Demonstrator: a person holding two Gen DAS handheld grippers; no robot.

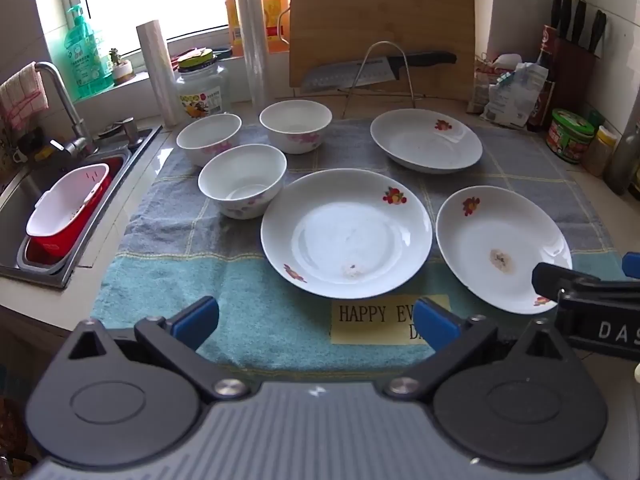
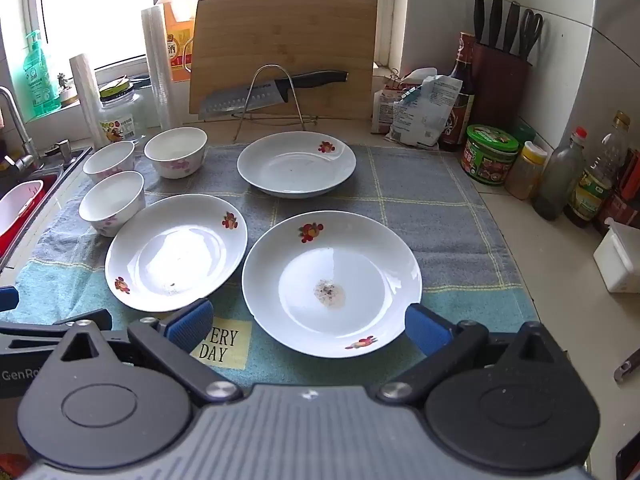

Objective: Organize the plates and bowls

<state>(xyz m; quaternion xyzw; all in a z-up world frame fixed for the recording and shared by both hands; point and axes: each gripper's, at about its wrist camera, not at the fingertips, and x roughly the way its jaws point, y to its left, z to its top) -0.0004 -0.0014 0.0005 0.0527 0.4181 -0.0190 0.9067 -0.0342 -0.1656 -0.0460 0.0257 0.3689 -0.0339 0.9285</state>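
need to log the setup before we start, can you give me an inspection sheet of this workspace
surface: counter covered by a checked towel with a yellow label.
job's things: three plates, near, left and far, each apart; the near one has a stain. Three bowls clustered at the left, all upright.
clutter: knife on a wire rack against a cutting board; jar, rolls, bottles, green tub, knife block.
grippers: left claw and right claw both open, holding nothing.
cables: nothing seen.
surroundings: sink with a red basin at the left, window behind, tiled wall at the right.
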